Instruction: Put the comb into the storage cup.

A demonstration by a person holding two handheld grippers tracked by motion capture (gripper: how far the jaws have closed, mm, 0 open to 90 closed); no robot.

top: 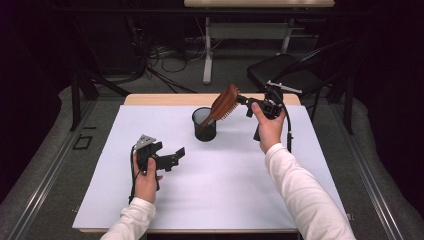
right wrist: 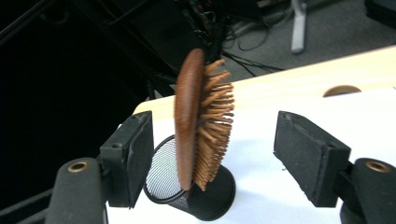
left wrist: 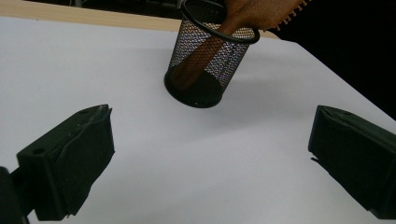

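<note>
A wooden hairbrush point(top: 223, 104) stands with its handle down in a black mesh cup point(top: 204, 127) at the back middle of the white tabletop point(top: 225, 185), its head leaning up to the right. My right gripper point(top: 246, 104) is just right of the brush head. In the right gripper view the brush point(right wrist: 189, 121) rises from the cup point(right wrist: 205, 200) between the spread jaws, and neither pad touches it. My left gripper point(top: 177, 152) rests open on the table, front left of the cup. In the left gripper view, the cup point(left wrist: 205, 79) and the brush handle point(left wrist: 201, 56) lie ahead of it.
The white sheet covers a wooden table whose bare edge point(top: 165, 99) runs along the back. A black chair point(top: 282, 70) stands behind the table at the right, and a desk leg point(top: 207, 50) and cables are on the floor beyond.
</note>
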